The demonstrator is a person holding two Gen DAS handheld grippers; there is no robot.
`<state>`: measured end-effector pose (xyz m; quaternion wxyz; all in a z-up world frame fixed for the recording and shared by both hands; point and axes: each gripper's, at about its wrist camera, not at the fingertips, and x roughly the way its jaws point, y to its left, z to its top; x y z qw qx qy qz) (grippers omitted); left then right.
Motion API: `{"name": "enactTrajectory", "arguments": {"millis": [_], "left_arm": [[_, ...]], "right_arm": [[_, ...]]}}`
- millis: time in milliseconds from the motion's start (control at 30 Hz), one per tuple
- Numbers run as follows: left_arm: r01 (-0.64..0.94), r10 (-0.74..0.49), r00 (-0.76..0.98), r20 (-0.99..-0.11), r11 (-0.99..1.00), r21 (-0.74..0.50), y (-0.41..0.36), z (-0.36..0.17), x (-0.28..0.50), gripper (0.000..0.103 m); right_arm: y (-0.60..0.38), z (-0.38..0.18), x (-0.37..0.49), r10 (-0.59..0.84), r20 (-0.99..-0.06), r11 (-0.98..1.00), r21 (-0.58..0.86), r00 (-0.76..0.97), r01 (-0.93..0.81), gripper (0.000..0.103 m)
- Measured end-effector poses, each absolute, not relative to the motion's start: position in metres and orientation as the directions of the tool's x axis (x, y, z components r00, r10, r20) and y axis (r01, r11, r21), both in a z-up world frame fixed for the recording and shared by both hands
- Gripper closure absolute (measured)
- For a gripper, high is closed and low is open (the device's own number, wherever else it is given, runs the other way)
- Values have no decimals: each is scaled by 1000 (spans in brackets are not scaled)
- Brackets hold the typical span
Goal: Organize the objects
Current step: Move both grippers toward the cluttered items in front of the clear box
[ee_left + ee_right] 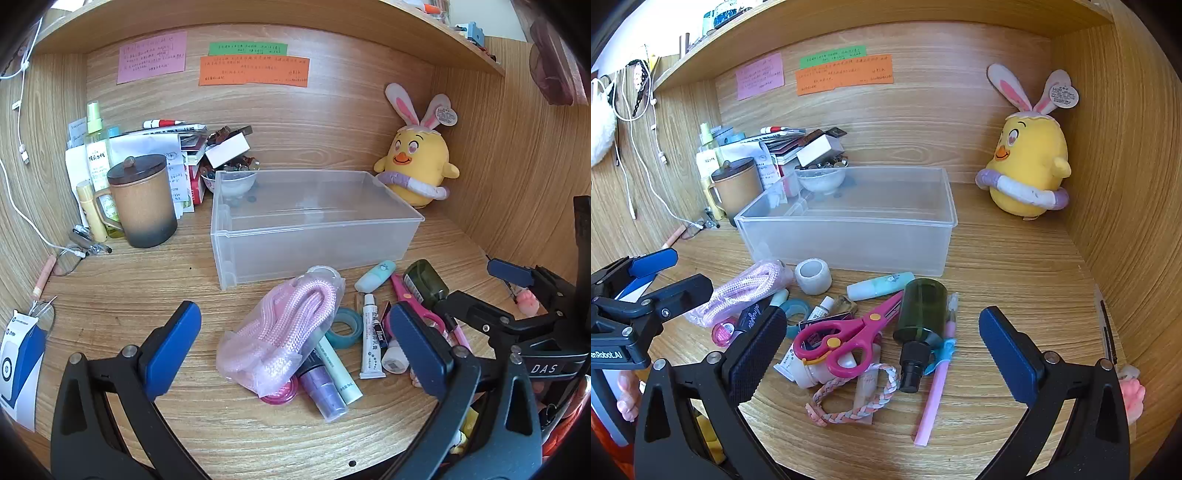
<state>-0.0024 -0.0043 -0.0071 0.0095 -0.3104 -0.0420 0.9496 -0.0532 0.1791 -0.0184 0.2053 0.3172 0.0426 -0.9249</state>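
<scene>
Nearest the cameras, both grippers are held wide apart with nothing between the jaws: the left gripper (295, 347) is poised over the left of the clutter, the right gripper (882, 347) over its right side.

Just beyond them, on the desk (1015, 266), a loose pile is spread. Pink scissors (846, 336) are lying across a white tube (801, 369); they are judged stiff and light, best taken across the closed blades or at the pivot rather than by the looped handles. A green spray bottle (921, 308) is lying on its side beside them; its smooth round body is likely to roll or slip, so a grip across its middle is advised. A braided band (857, 402) is soft and limp, and a pinch would be needed. A bagged pink rope (280, 332) is seen at the left; it is soft and its film slippery, so it should be gathered at its bulk. A tape roll (345, 326) sits just beside it.

Farther back, touching nothing in the pile, a clear bin (314, 225) stands open and looks the likely destination. Behind it, a plush chick (1028, 166) is propped in the corner.
</scene>
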Motion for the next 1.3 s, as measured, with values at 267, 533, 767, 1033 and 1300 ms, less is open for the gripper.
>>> {"name": "enactTrajectory", "arguments": {"millis": [267, 533, 767, 1033, 1300], "left_arm": [[5, 47, -803, -594, -996, -86, -5, -7, -3, 0], [3, 48, -804, -592, -996, -85, -3, -4, -2, 0], [1, 48, -805, -592, -997, -82, -3, -3, -2, 0], [-2, 51, -801, -597, -997, -83, -3, -4, -2, 0], [-4, 52, -800, -598, -997, -81, -3, -5, -2, 0]], "right_arm": [[178, -20, -54, -357, -611, -912, 65, -707, 404, 0], [177, -20, -53, -364, -612, -910, 75, -702, 407, 0], [177, -19, -53, -374, -614, -906, 82, -695, 416, 0], [177, -18, -52, -392, -615, -899, 99, -684, 427, 0], [176, -15, -51, -404, -611, -894, 105, -681, 436, 0]]}}
